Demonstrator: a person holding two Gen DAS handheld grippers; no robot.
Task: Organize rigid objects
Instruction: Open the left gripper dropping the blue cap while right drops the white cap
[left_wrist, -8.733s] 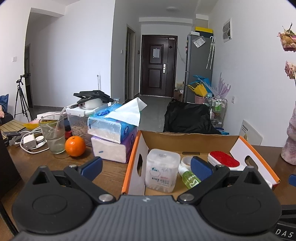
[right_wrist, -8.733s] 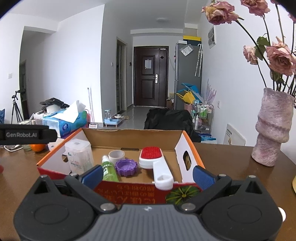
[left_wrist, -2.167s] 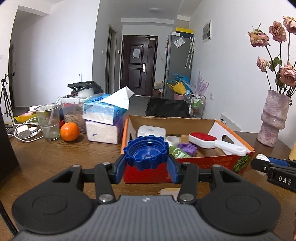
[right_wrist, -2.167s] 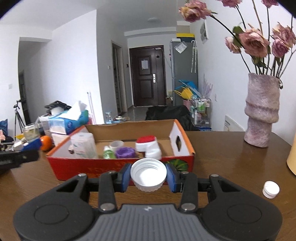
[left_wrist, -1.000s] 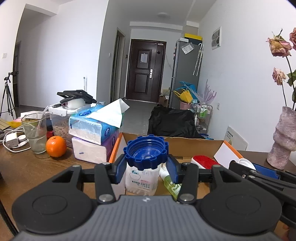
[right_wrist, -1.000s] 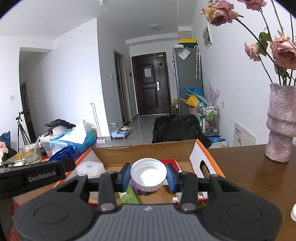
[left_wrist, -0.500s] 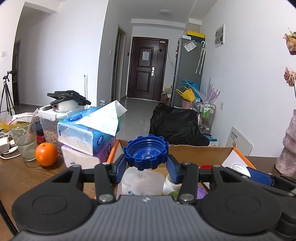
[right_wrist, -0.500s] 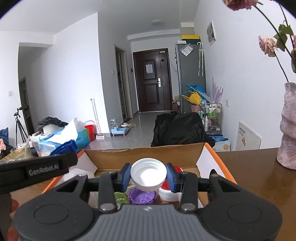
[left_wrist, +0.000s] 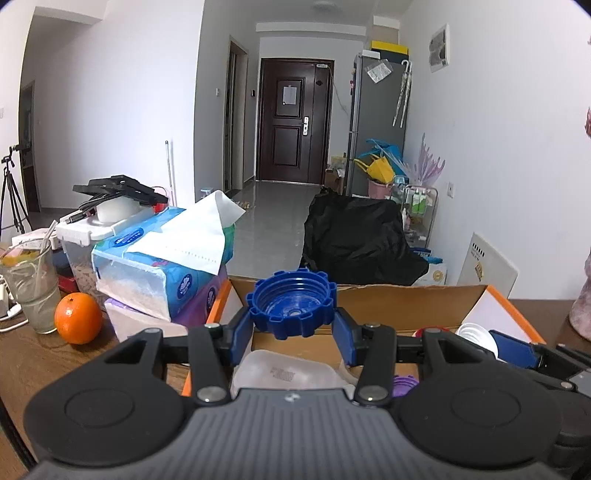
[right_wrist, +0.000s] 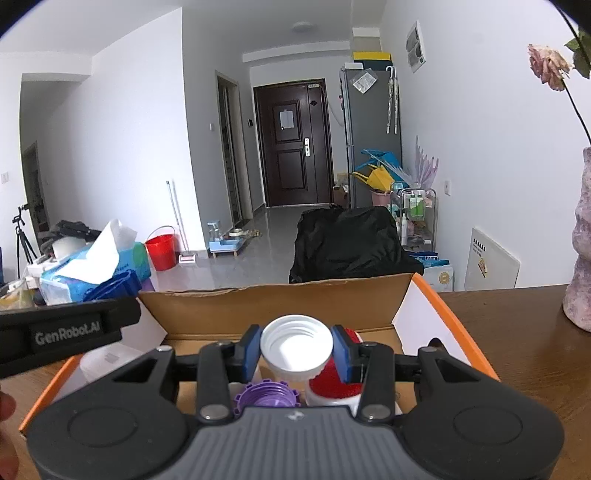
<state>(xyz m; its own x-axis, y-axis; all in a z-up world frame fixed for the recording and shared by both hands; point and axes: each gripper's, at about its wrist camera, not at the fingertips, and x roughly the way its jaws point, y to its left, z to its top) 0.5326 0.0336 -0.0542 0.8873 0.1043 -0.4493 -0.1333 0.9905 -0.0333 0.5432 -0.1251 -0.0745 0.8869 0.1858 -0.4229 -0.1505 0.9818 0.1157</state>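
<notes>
Left wrist view: the left gripper (left_wrist: 293, 328) is clamping a blue cap (left_wrist: 293, 308) by its ribbed sides, open face up, so the pads are biting on two opposite walls and the cap is sitting level. It is hovering over the box (left_wrist: 406, 306), near the left wall, above a clear tub (left_wrist: 286, 369). A purple cap (left_wrist: 404, 380) is showing just right of the tub. Outside the box's left wall, a tissue stack (left_wrist: 166, 273) is crowding close; an orange (left_wrist: 78, 318) and a glass (left_wrist: 29, 284) are standing farther left on the counter (left_wrist: 22, 354). Judged: the drop is having little free floor here, since the tub is filling the space below.

Right wrist view: the right gripper (right_wrist: 296, 354) is squeezing a white cap (right_wrist: 296, 347) the same way, open face up, over the box middle. Below it the purple cap and a red-topped brush (right_wrist: 334, 389) are lying close together. The left gripper is crossing in at the left, apart from the right one. Bare box floor is showing only behind the caps, toward the far wall; the orange rim on the right is staying clear.
</notes>
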